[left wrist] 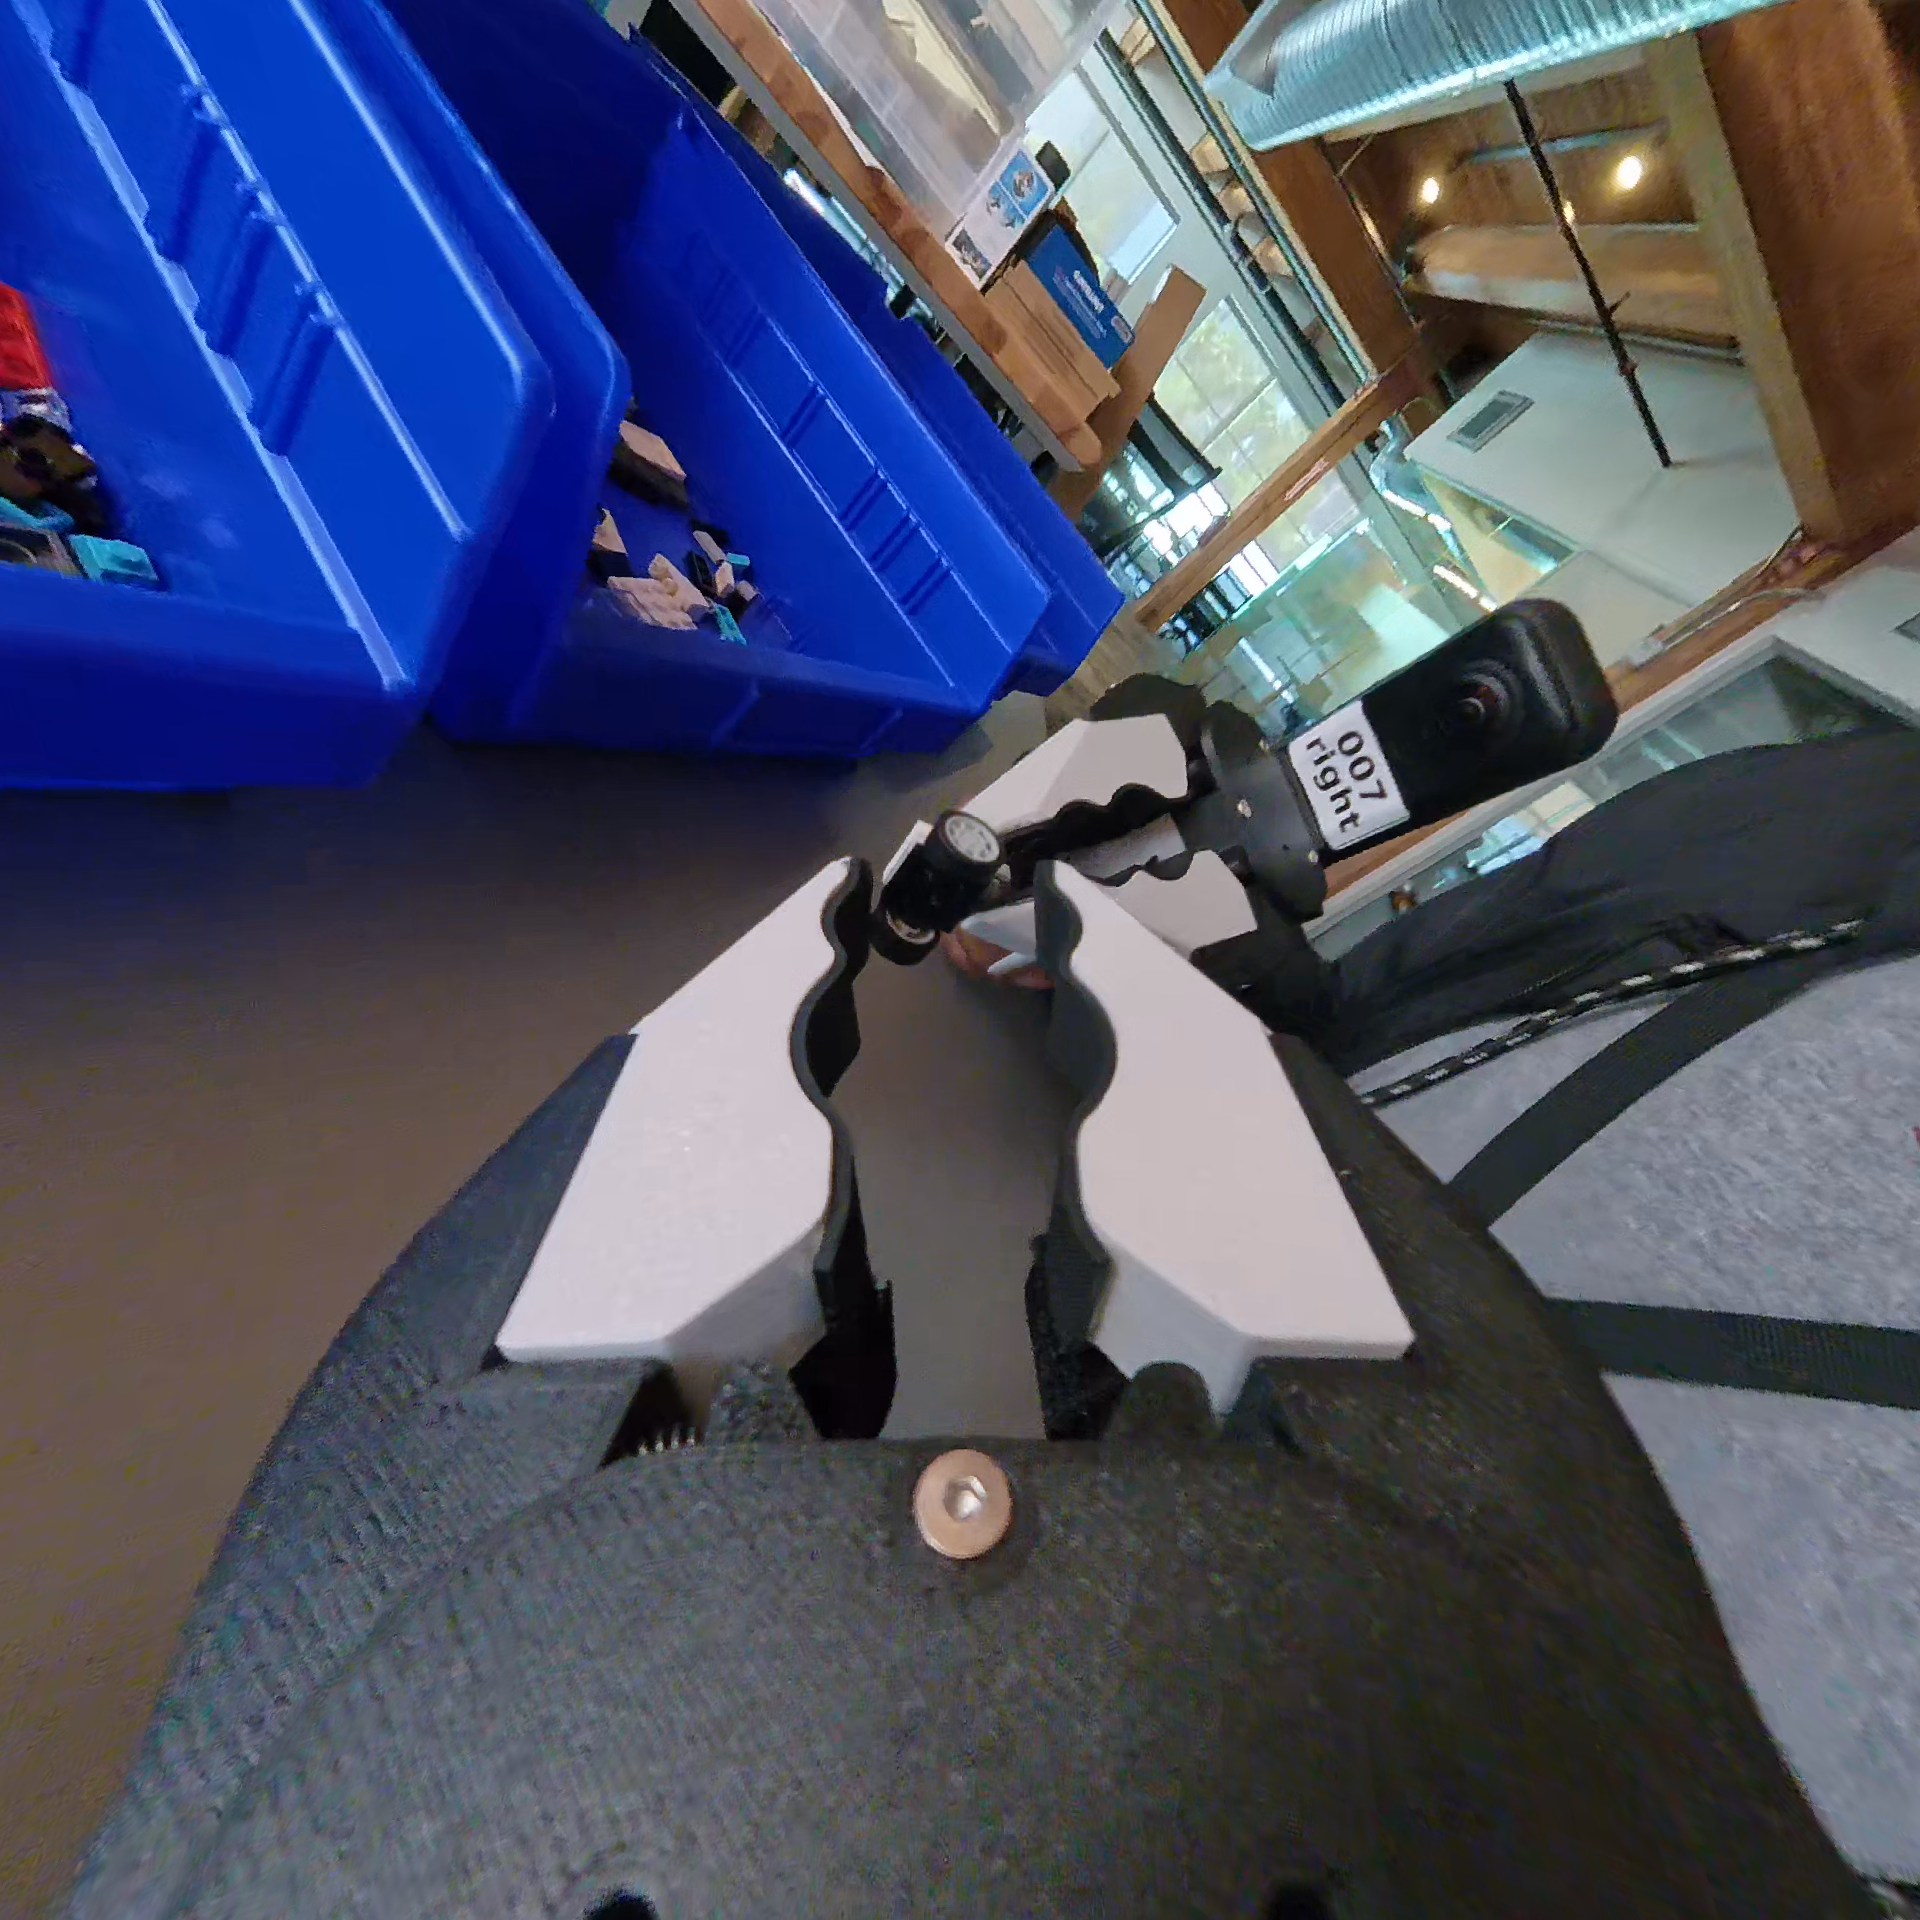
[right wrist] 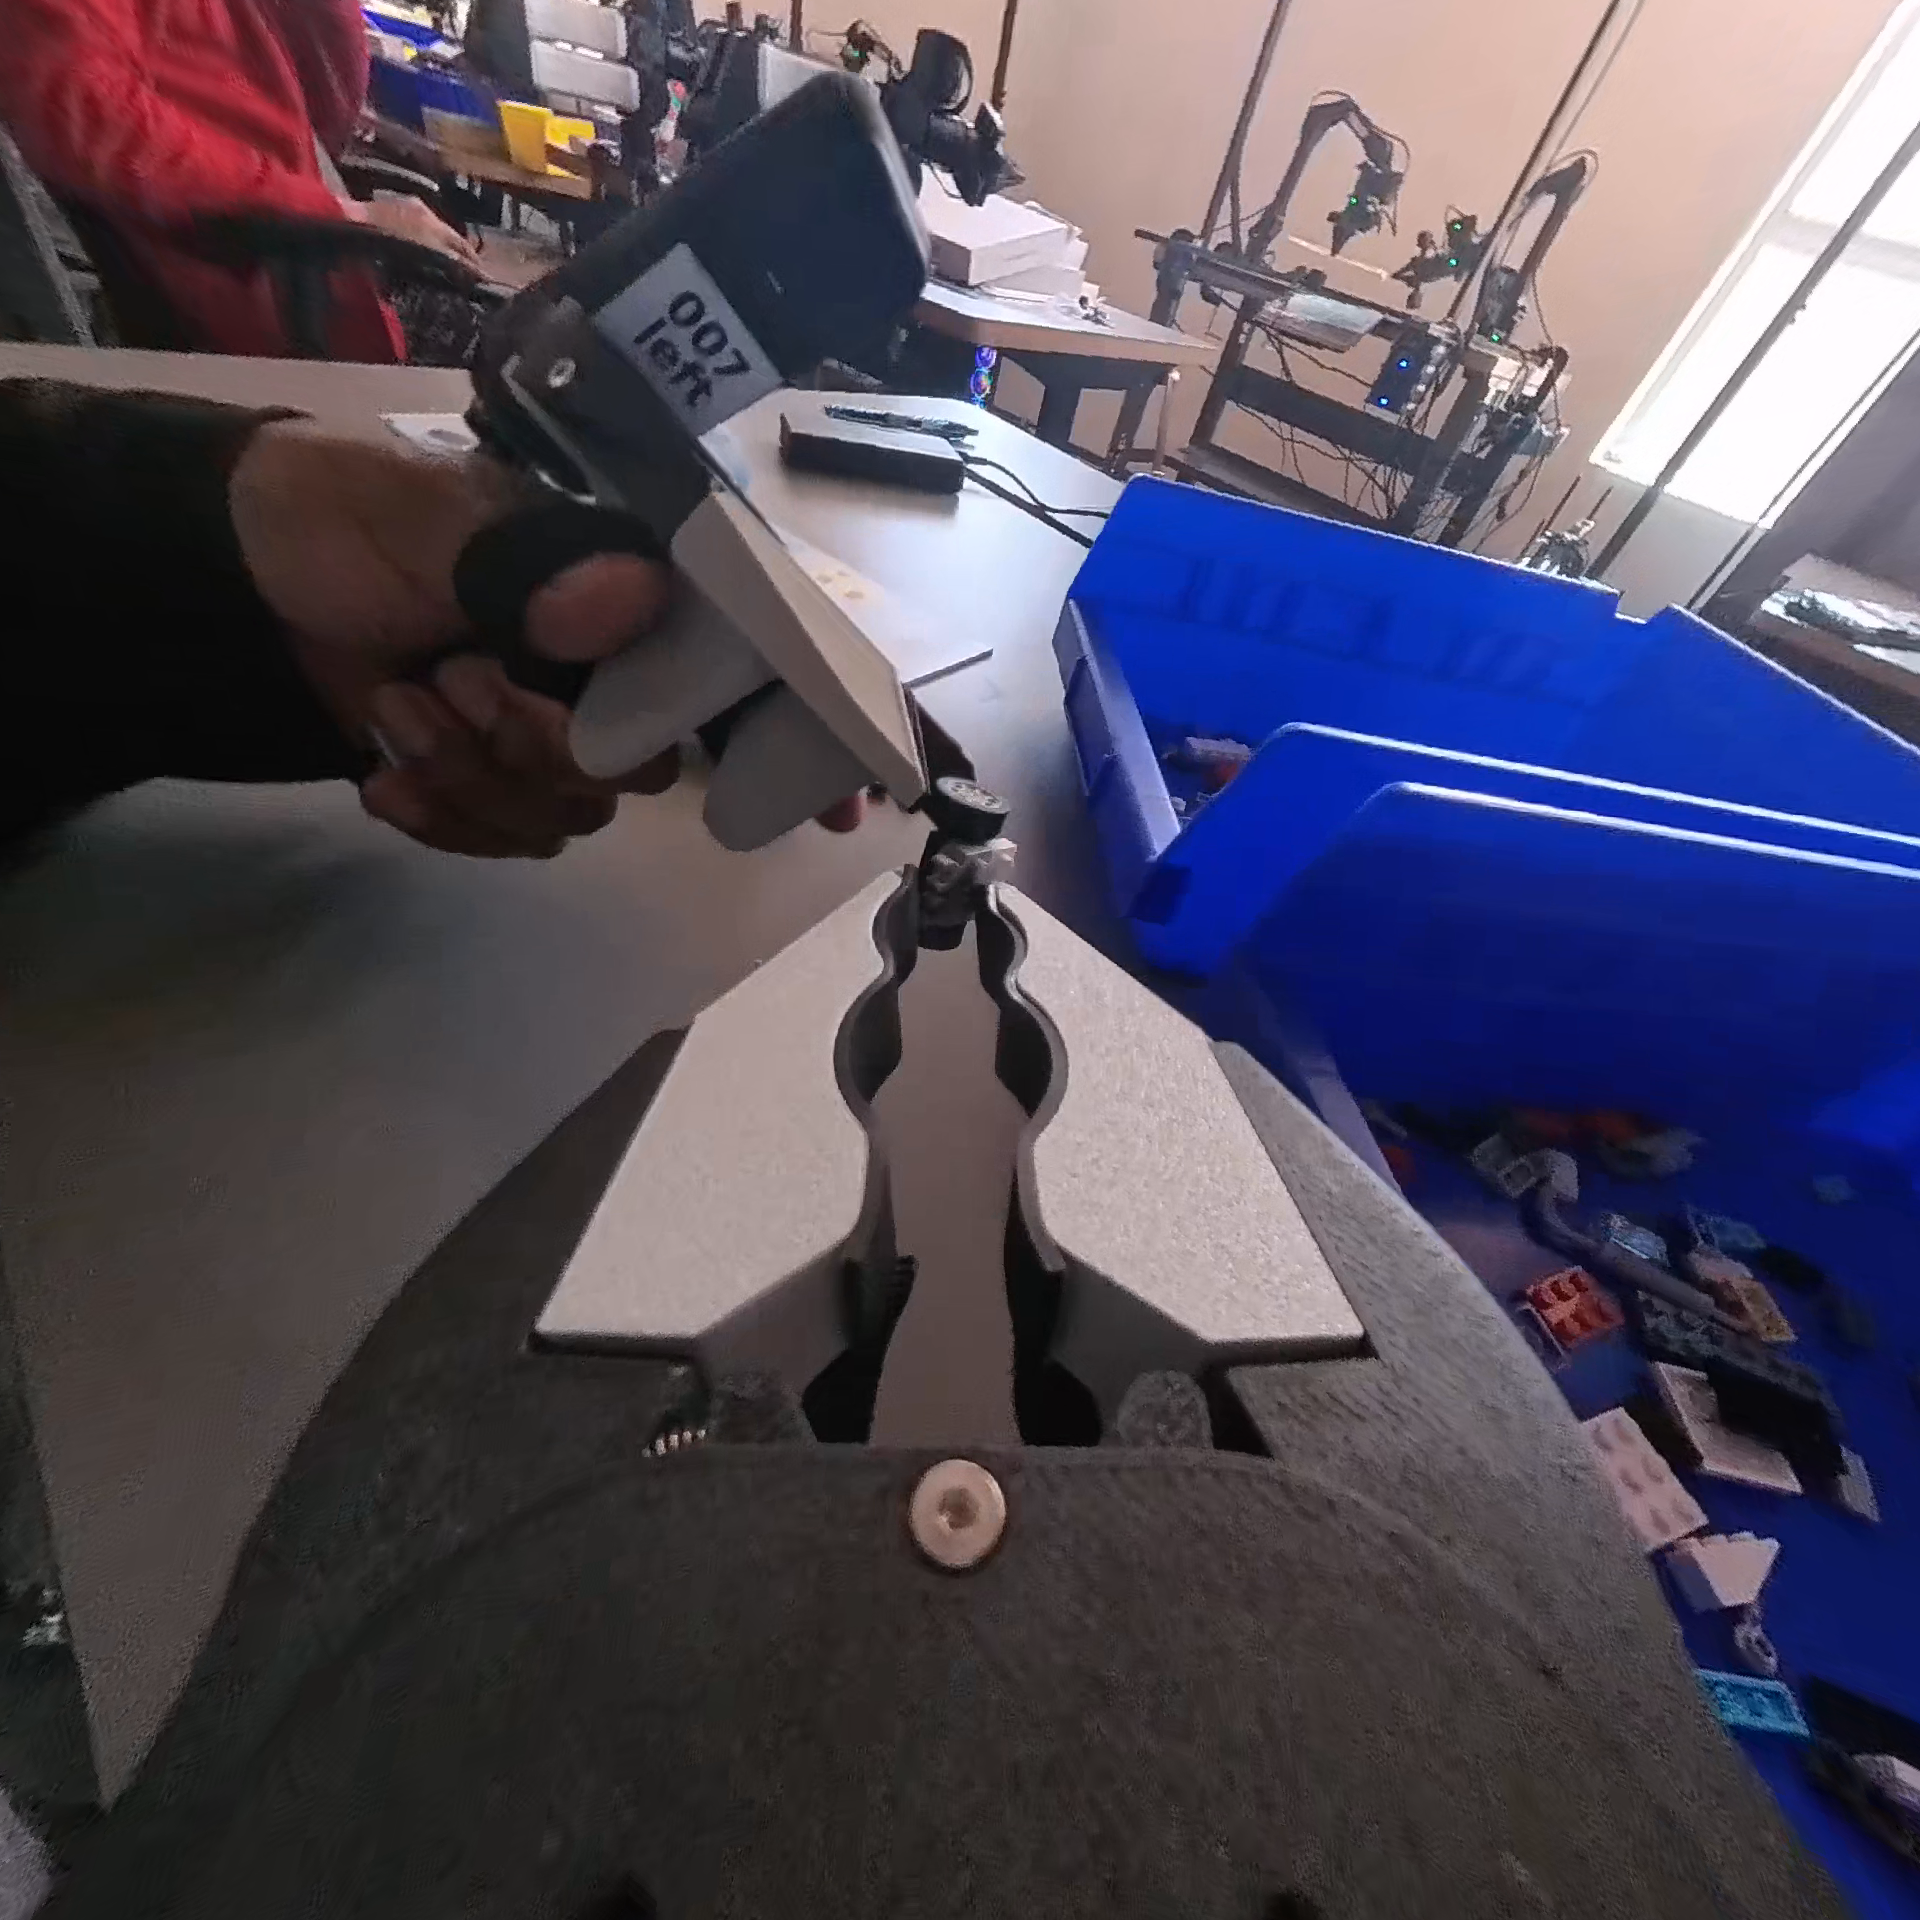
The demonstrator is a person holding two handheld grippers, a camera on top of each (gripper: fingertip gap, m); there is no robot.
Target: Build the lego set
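Observation:
A small Lego piece with black wheels on a grey axle part (right wrist: pixel 951 868) sits between the tips of my right gripper (right wrist: pixel 948 912), which is shut on it just above the grey table. My left gripper (left wrist: pixel 954 894) is open, its jaws well apart. The wheel piece (left wrist: pixel 935 894) lies between the left gripper's tips, against the left-hand fingertip (left wrist: pixel 854 894). The right gripper (left wrist: pixel 1013 868) reaches in from the right. In the right wrist view the left gripper (right wrist: pixel 914 795) comes down from the upper left, its tip touching the top wheel. A hand (right wrist: pixel 447 644) holds it.
Blue bins (left wrist: pixel 343 436) (left wrist: pixel 831 447) with several loose bricks stand on the grey table (left wrist: pixel 312 1039) behind the grippers; they show at the right in the right wrist view (right wrist: pixel 1558 935). A black box (right wrist: pixel 873 457) with a cable lies farther back. A person in red (right wrist: pixel 177 135) sits beyond. Only a small space, under 4 cm, lies between the two pairs of fingers.

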